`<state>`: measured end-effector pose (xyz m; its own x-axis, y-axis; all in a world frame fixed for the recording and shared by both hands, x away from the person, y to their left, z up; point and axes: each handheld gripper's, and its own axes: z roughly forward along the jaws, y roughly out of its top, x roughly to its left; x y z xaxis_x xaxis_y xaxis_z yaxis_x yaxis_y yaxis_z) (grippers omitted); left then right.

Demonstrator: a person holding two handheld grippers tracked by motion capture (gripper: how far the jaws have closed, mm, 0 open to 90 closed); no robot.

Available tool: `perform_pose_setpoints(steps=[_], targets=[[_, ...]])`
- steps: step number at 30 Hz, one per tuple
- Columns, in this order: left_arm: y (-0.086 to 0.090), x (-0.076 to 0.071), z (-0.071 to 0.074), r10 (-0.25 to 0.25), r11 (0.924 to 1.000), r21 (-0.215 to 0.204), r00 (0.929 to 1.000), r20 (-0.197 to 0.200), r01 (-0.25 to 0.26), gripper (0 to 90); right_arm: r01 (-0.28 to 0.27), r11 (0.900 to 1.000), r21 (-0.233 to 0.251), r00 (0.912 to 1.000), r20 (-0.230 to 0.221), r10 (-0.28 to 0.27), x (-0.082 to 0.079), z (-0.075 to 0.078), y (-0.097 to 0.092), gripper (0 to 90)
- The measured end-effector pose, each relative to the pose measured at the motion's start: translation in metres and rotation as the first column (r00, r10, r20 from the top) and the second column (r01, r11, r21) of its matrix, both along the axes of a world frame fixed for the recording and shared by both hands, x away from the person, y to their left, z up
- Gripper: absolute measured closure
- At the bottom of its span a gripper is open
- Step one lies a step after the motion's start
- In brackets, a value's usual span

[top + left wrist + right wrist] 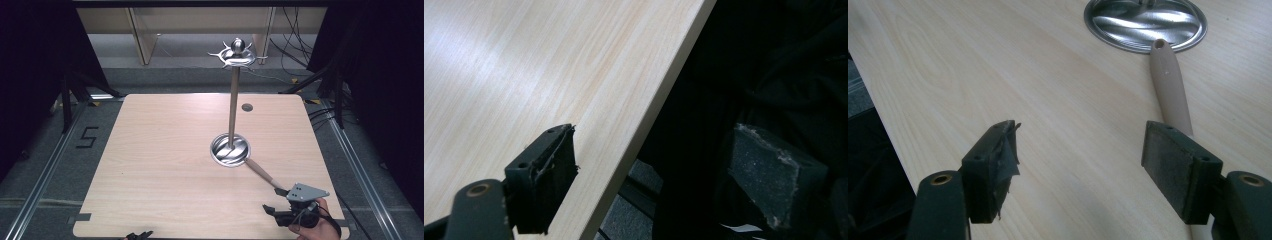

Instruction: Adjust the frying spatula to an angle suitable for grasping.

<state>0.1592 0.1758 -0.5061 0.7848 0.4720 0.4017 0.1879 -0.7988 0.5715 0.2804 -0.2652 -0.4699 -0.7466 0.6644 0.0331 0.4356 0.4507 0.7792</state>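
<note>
A beige utensil handle (262,173) lies on the wooden table (160,165). Its far end touches the round base (230,150) of a metal stand. The stand's pole (233,105) rises to a ring of hooks (238,55). My right gripper (275,199) sits at the near right corner, held by a hand, jaws open. In the right gripper view the handle (1170,85) runs down behind the right-hand pad (1175,167); nothing lies between the pads of the right gripper (1080,145). My left gripper (654,145) stands open over the table's near edge, empty, and its tips (139,234) peek in at the bottom.
A small dark round disc (246,107) sits in the tabletop behind the stand. Dark curtains, floor rails and cables surround the table. The shiny base (1145,22) lies ahead of the right gripper. A dark cloth-covered area (774,75) lies beyond the table edge (664,95).
</note>
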Motion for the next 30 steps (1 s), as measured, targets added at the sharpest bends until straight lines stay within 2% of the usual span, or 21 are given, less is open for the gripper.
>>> perform_pose_setpoints(steps=[6,8,12,13,15,16,17,19,21,22,23,25,26,27,28,30], targets=[[0.0,0.0,0.0,-0.003,1.0,-0.001,1.0,-0.006,0.003,17.9,0.0,0.9999,-0.011,1.0,0.003,0.0,0.001,0.0,0.0,31.5],[0.001,0.0,0.001,-0.016,0.9999,-0.003,0.9995,-0.027,0.016,17.9,-0.001,0.9999,-0.016,1.0,0.001,0.001,0.001,0.001,0.0,31.5],[0.002,0.0,0.002,-0.007,1.0,0.005,0.9998,-0.017,0.007,17.9,-0.008,0.9996,-0.027,0.9999,0.011,0.008,0.003,0.002,0.001,31.5],[0.002,0.0,0.001,-0.006,1.0,0.002,0.9999,-0.016,0.006,17.9,-0.007,0.9996,-0.028,1.0,-0.003,0.007,0.004,0.003,0.001,31.5],[0.002,0.0,0.001,-0.006,1.0,0.0,0.9998,-0.016,0.006,17.9,0.013,0.9996,-0.024,0.9998,-0.018,-0.013,0.005,0.003,0.002,31.6],[0.002,0.0,0.002,-0.007,1.0,0.001,0.9998,-0.017,0.007,17.9,0.004,0.9994,-0.035,1.0,0.006,-0.004,0.008,0.003,0.001,31.6],[0.002,0.001,0.002,-0.006,1.0,0.004,0.9999,-0.015,0.006,17.9,0.009,0.9992,-0.04,0.9999,0.007,-0.009,0.01,0.004,0.002,31.6],[0.002,0.0,0.001,-0.005,1.0,0.0,0.9998,-0.018,0.005,17.8,0.01,0.9986,-0.052,0.9999,0.005,-0.01,0.014,0.005,0.003,31.8],[0.002,0.001,0.001,-0.006,1.0,0.001,0.9998,-0.017,0.006,17.9,0.036,0.9978,-0.056,0.9993,-0.01,-0.037,0.017,0.007,0.005,32.4],[0.002,0.001,0.001,-0.006,1.0,0.001,0.9998,-0.017,0.006,17.9,0.025,0.9972,-0.07,0.9996,0.014,-0.024,0.021,0.008,0.005,33.1],[0.002,0.001,0.002,-0.017,0.9998,0.005,0.9991,-0.039,0.018,17.9,0.042,0.9947,-0.094,0.9991,0.005,-0.041,0.023,0.009,0.005,33.6],[0.002,0.001,0.002,-0.018,0.9998,0.005,0.999,-0.04,0.019,17.9,0.065,0.9863,-0.151,0.9979,0.015,-0.064,0.028,0.012,0.005,33.6],[0.002,0.001,0.001,-0.014,0.9999,0.003,0.9995,-0.027,0.014,17.9,0.071,0.9812,-0.179,0.9974,0.021,-0.069,0.029,0.014,0.005,33.7],[0.002,0.001,0.001,-0.009,1.0,-0.002,0.9998,-0.018,0.009,17.9,0.09,0.9739,-0.208,0.9959,0.012,-0.089,0.03,0.015,0.004,33.7],[0.002,0.002,0.002,-0.02,0.9998,0.005,0.9989,-0.042,0.02,17.9,0.09,0.9701,-0.225,0.9957,0.002,-0.092,0.032,0.015,0.003,33.8],[0.001,0.002,0.0,-0.006,1.0,0.002,0.9999,-0.014,0.006,17.9,0.099,0.9651,-0.242,0.9937,-0.027,-0.109,0.036,0.016,0.001,33.7]])
